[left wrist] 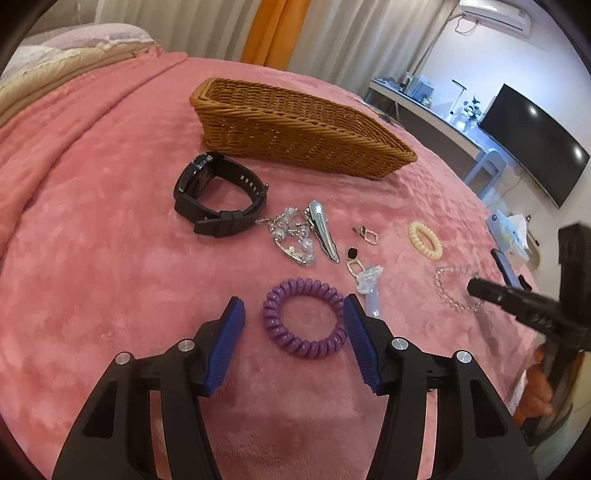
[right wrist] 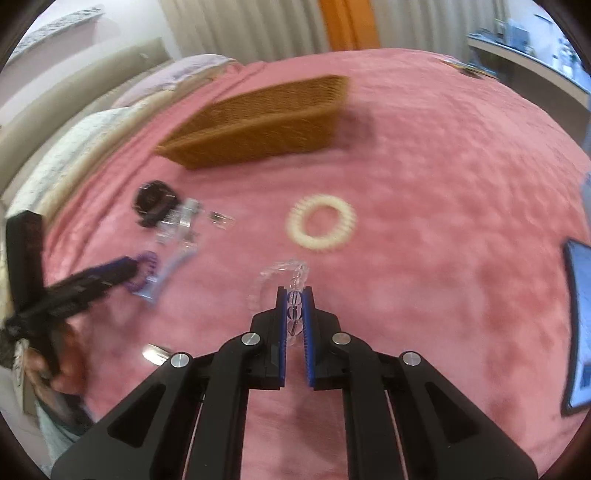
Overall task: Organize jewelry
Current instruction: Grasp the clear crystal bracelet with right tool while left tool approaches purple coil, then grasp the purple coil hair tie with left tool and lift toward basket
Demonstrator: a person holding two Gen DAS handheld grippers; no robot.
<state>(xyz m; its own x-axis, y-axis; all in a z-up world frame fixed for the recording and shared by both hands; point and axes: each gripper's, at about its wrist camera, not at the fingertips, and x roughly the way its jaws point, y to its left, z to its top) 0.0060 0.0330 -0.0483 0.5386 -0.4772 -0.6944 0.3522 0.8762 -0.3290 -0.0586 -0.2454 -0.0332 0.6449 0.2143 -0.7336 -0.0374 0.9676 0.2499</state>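
Bare pink blanket (left wrist: pixel 92 229) spreads wide at the frame's left; the wicker basket (left wrist: pixel 295 129) sits upper centre. My left gripper (left wrist: pixel 295 314) stands half open around the purple coil hair tie (left wrist: pixel 304 319), its right pad touching. My right gripper (right wrist: pixel 295 295) is clamped on the clear bead bracelet (right wrist: pixel 275 275), centre frame.

Pink blanket (left wrist: pixel 92 184), orange curtain (left wrist: pixel 275 29), dark screen (left wrist: pixel 535 144) — wall-mounted, air conditioner (left wrist: pixel 493 14), pillows (left wrist: pixel 74 44)

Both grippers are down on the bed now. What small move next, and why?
Probably lift the right gripper toward the basket: its fingers are already shut on the clear bead bracelet. The left gripper only straddles the purple coil tie, with a gap at one pad, so it has to close first.
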